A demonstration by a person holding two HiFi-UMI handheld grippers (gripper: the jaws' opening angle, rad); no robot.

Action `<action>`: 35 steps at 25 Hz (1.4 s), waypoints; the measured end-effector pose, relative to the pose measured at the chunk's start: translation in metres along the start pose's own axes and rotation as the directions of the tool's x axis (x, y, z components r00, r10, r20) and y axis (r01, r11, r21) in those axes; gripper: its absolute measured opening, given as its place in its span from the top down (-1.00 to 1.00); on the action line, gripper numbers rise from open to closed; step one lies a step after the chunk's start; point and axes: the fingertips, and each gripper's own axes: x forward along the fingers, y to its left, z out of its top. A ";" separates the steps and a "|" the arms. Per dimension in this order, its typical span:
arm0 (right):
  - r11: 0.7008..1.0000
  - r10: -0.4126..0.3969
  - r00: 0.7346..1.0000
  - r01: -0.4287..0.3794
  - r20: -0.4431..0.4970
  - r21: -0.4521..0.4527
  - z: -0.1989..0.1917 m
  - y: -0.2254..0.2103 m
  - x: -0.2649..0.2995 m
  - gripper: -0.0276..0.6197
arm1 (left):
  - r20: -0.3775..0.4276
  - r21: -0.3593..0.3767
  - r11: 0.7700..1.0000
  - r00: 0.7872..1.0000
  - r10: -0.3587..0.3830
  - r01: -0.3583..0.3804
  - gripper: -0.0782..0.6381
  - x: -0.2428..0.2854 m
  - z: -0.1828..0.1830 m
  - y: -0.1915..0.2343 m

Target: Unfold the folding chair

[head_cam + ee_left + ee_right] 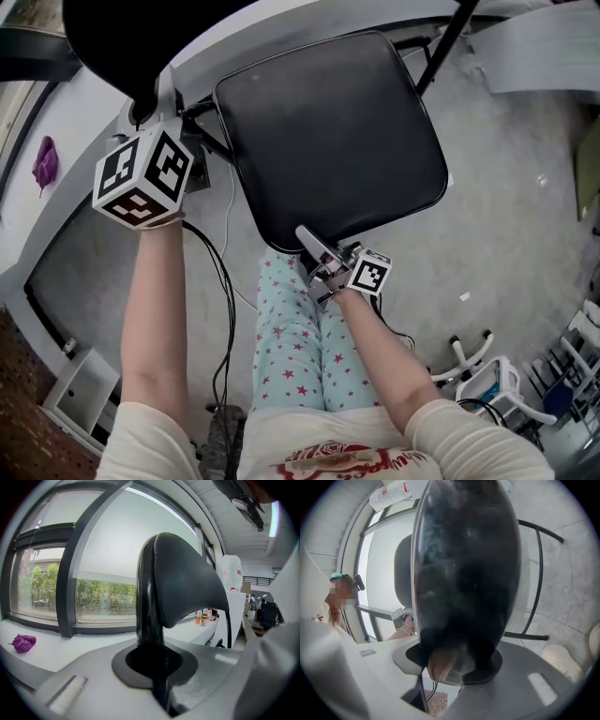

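The folding chair's black padded seat (333, 136) faces up at me in the head view. Its black backrest (122, 37) rises at the top left. My left gripper (142, 112), under its marker cube, is shut on the backrest's lower edge. In the left gripper view the backrest (185, 583) curves up out of the left gripper (157, 660). My right gripper (309, 242) is shut on the seat's near edge. The seat (464, 559) fills the right gripper view, pinched in the right gripper (454, 663). The chair's thin black frame tube (539, 573) shows to the right.
My legs in star-print trousers (291, 337) stand just behind the seat. Black cables (223, 309) hang by my left arm. A purple object (44, 161) lies on the white window ledge. A white rack (492, 384) stands at the bottom right and a white table (548, 42) at the top right.
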 end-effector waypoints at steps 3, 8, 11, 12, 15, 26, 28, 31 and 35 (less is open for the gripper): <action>1.000 0.010 1.000 -0.010 -0.020 -0.004 0.000 -0.006 -0.007 0.29 | -0.010 0.005 1.000 1.000 -0.016 0.016 0.76 0.000 -0.006 -0.002; 1.000 0.028 0.999 -0.028 -0.024 -0.012 0.002 -0.015 -0.007 0.29 | 0.004 0.015 1.000 1.000 -0.014 0.014 0.76 0.006 -0.008 -0.001; 0.999 0.031 0.999 -0.031 -0.033 -0.014 0.005 -0.022 -0.010 0.28 | 0.007 0.038 0.999 1.000 -0.029 0.029 0.75 0.013 -0.012 -0.003; 0.999 0.034 0.999 -0.035 -0.039 -0.015 0.004 -0.024 -0.010 0.28 | 0.014 0.042 0.998 0.999 -0.038 0.037 0.75 0.014 -0.013 -0.003; 0.999 0.047 0.998 -0.048 -0.043 -0.017 0.005 -0.028 -0.009 0.28 | 0.034 0.056 0.997 0.998 -0.046 0.044 0.75 0.017 -0.013 -0.003; 0.997 0.078 0.993 -0.078 -0.084 -0.006 0.008 -0.060 -0.011 0.25 | 0.033 0.087 0.995 0.998 -0.056 0.053 0.71 0.046 -0.028 -0.002; 0.996 0.091 0.992 -0.092 -0.088 -0.009 0.008 -0.060 -0.010 0.25 | 0.059 0.102 0.994 0.997 -0.053 0.047 0.71 0.047 -0.027 -0.002; 0.995 0.099 0.991 -0.100 -0.089 -0.011 0.010 -0.060 -0.008 0.25 | 0.036 0.135 0.990 0.998 -0.049 0.043 0.75 0.054 -0.036 -0.003; 0.996 0.086 0.991 -0.087 -0.098 -0.006 0.008 -0.061 -0.008 0.24 | -0.003 0.125 0.991 0.999 -0.036 0.036 0.78 0.057 -0.054 -0.006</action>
